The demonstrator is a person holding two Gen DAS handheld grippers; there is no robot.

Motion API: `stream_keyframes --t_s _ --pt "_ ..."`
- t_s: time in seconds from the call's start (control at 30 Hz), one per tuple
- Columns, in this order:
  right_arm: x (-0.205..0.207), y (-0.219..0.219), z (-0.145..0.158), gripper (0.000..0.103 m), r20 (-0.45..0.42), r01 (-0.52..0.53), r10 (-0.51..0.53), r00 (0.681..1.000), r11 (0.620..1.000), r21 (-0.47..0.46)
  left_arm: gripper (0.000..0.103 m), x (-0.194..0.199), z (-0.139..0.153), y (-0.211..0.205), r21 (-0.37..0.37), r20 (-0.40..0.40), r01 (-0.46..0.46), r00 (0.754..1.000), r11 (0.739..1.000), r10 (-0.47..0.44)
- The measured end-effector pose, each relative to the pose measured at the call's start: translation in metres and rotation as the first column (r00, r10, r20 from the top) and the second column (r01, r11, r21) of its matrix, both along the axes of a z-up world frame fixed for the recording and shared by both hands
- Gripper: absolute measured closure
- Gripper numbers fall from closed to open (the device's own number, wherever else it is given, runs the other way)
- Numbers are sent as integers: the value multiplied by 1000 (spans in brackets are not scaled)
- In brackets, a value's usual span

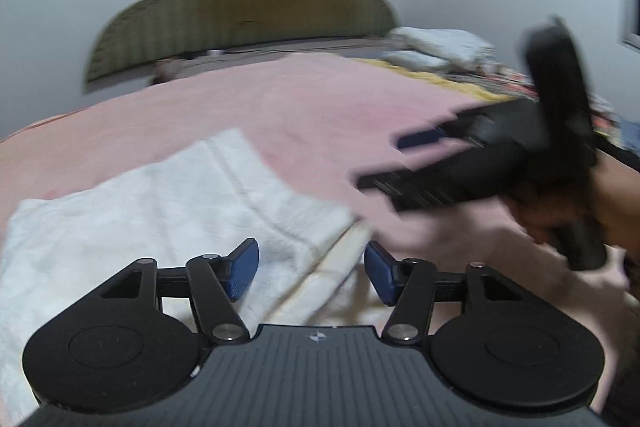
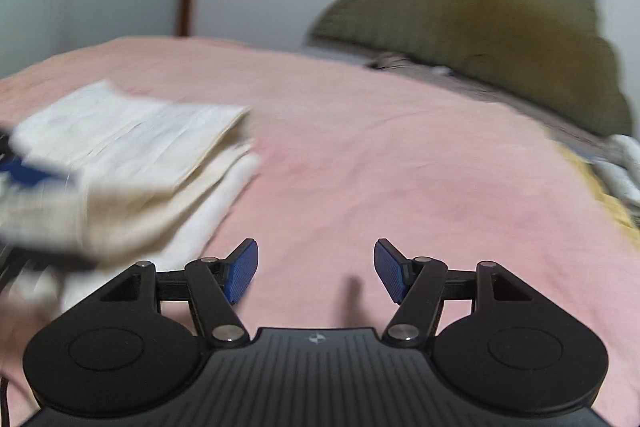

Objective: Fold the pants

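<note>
Pants folded, both grippers let go

Pants (image 1: 168, 211) lie as a layered white stack on the pink bed (image 1: 312, 107); left gripper (image 1: 311, 269) hangs over their near edge, jaws part open, nothing held; right gripper (image 2: 316, 269) beside them over bare cover, part open, empty; fold looks near done, though blur hides the layers; next: square the edges or withdraw.

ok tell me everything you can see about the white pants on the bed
The white pants look like soft, slightly creamy cotton, folded into a thick stack of several layers with seams and an edge band showing. They lie flat on the pink bedspread. The left gripper hovers open over their near edge; whether its pads touch the cloth is unclear.
</note>
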State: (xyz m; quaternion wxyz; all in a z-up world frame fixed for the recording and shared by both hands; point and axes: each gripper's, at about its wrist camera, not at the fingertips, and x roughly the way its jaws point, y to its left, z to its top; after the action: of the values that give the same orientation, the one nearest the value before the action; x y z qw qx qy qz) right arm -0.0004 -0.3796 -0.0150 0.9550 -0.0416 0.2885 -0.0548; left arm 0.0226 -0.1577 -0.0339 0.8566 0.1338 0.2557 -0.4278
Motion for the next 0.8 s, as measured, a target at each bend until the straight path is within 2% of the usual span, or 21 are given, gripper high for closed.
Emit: stream_keyframes --t_s 0.07,0.13,0.2,0.27,0.37,0.4,0.5,0.57,0.63,0.7,0.8 --pt "1 6 6 39 56 -11 9 998 999 46 40 -7 4 7 2 22 29 999 1000 -29" --pt "-3 17 14 39 116 -68 58 992 994 84 39 -11 7 20 -2 57 3 998 1000 -3" --pt "-3 34 18 35 142 -133 118 983 985 108 39 -8 12 39 -18 76 -64 995 998 65" --pt "6 51 17 31 126 -189 174 977 975 116 39 1 14 59 -32 88 -164 982 986 166" --pt "18 72 3 31 29 -183 182 983 982 52 39 17 13 89 -29 100 -311 945 950 312" --pt "21 75 -1 29 6 -174 174 985 984 31 39 23 14 101 -25 103 -364 925 931 365" --pt "13 70 -3 27 28 -141 139 990 987 81 38 33 11 138 -40 68 -471 879 882 472" --pt "8 68 3 27 50 -113 108 993 988 109 37 37 9 161 -57 11 -500 865 864 502" --pt "3 65 1 27 67 -92 85 994 990 106 36 37 9 178 -76 -44 -505 863 859 504" --pt "7 61 -3 25 63 -87 79 995 988 131 33 34 8 185 -72 -64 -490 872 869 486" --pt "9 47 -14 20 43 -53 44 998 967 249 31 28 1 179 1 -10 -455 890 890 455"
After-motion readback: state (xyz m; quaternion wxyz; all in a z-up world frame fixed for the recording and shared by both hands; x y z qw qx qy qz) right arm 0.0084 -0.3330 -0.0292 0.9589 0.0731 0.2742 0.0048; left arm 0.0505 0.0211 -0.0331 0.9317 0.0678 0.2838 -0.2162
